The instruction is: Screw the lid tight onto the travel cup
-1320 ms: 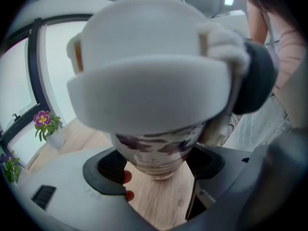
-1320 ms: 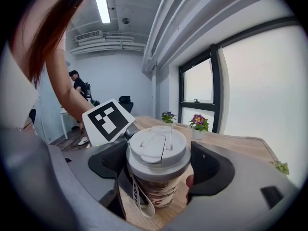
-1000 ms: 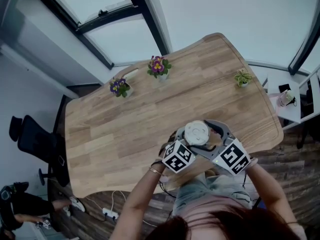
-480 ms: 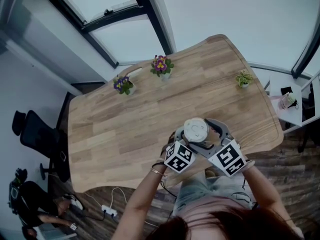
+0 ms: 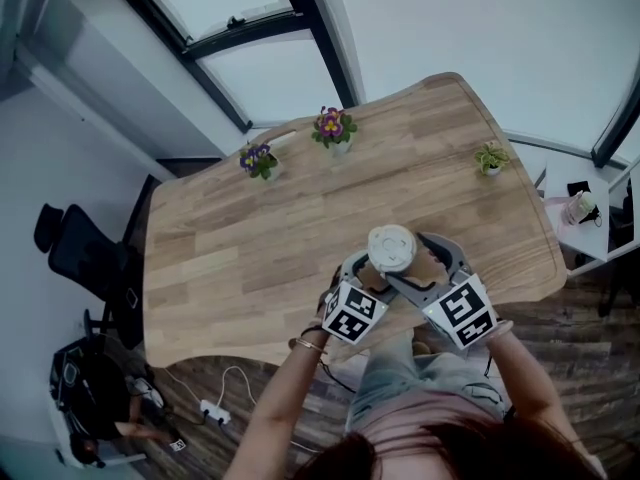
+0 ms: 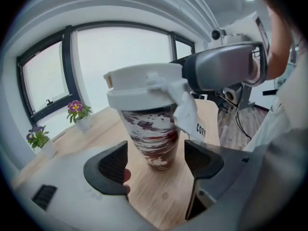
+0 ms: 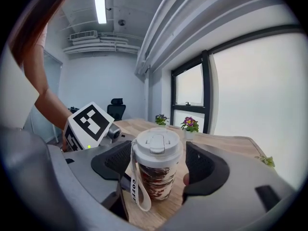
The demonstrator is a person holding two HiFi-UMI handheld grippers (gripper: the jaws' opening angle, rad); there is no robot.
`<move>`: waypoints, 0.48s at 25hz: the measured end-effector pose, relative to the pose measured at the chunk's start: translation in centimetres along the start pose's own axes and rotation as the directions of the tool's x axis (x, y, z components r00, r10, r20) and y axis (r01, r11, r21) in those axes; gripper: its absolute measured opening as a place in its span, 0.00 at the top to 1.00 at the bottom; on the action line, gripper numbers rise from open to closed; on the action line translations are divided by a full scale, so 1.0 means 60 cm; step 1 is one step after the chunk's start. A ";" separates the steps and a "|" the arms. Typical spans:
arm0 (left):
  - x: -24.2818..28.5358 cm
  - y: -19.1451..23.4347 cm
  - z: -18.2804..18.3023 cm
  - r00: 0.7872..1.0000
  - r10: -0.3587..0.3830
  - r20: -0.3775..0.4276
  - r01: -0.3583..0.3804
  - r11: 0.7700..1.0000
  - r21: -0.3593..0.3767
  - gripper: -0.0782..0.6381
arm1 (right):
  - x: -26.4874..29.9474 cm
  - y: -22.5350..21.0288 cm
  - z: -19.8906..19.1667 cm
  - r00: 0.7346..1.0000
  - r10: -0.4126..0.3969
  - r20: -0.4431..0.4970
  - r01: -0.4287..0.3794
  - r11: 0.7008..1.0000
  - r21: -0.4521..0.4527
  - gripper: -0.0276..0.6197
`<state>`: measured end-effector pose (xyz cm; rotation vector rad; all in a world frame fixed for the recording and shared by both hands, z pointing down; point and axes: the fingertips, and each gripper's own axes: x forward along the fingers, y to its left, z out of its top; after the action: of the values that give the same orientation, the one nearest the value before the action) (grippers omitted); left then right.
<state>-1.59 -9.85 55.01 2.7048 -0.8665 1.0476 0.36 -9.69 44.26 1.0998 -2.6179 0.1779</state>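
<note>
The travel cup point(image 5: 391, 248) stands upright near the front edge of the wooden table point(image 5: 250, 248). It has a brown-and-white marbled body point(image 6: 154, 138), a white lid point(image 7: 157, 147) and a white strap point(image 7: 136, 186). My left gripper point(image 6: 156, 163) is open, its pads on either side of the cup's lower body with a small gap. My right gripper point(image 7: 159, 163) is open too, its pads flanking the cup just below the lid. In the head view both marker cubes, left point(image 5: 353, 311) and right point(image 5: 460, 311), sit close in front of the cup.
Two pots of purple flowers point(image 5: 259, 159) point(image 5: 333, 128) stand at the table's far edge, and a small green plant point(image 5: 489, 158) is at the far right. A black office chair point(image 5: 85, 258) is left of the table. A white side table point(image 5: 585, 208) is at the right.
The cup and both grippers keep nearly the same places relative to each other. The head camera has shifted a little, so the table sits slightly further right in view.
</note>
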 end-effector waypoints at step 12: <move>-0.053 -0.025 -0.004 0.995 0.096 0.023 -0.094 0.992 -0.088 0.40 | -0.042 0.007 0.001 0.999 -0.028 0.041 0.027 0.999 0.029 0.69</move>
<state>-2.78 -7.04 53.28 2.6354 -1.0300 0.9680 1.73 -7.70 43.39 1.1602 -2.6426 0.1886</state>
